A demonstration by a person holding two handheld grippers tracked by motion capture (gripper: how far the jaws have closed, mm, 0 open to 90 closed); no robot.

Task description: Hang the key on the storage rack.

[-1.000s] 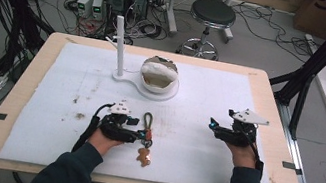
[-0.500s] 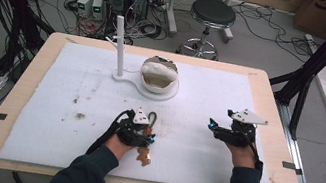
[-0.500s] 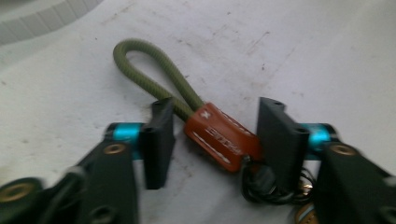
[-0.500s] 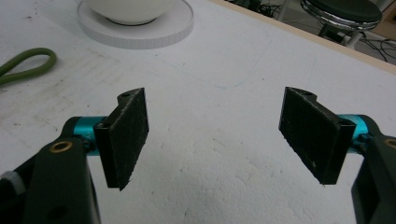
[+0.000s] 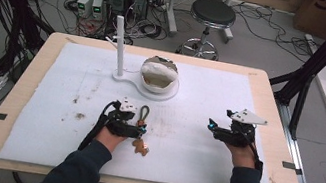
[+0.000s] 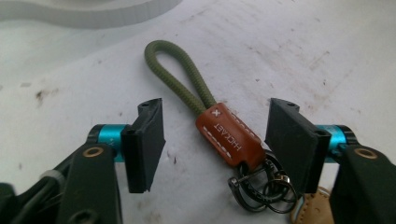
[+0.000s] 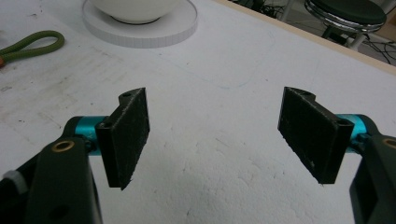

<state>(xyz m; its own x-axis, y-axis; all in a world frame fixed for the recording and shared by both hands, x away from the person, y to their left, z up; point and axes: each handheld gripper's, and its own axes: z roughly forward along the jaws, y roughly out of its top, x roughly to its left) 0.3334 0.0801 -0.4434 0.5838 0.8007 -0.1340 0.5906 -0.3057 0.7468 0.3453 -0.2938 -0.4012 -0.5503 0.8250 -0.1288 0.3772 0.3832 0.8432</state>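
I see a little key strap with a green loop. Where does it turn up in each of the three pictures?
High view: the key strap lies on the white mat just below centre, beside the left claw.
Left gripper view: it lies mid-picture between the open jaws, its brown tab nearer the right one, neither pad touching it.
Right gripper view: its green loop sits at the left edge.
Shared landmark: the round white base under the bowl.

A seated person's two forearms in dark sleeves reach forward, each hand gripping a black claw. The left claw [image 5: 140, 129] lies low and points toward the person's right, its jaws having just been opening and now standing well apart, the pads pressing on nothing. The right claw [image 5: 209, 126] points toward the person's left, its jaws spread wide, nothing between the pads.
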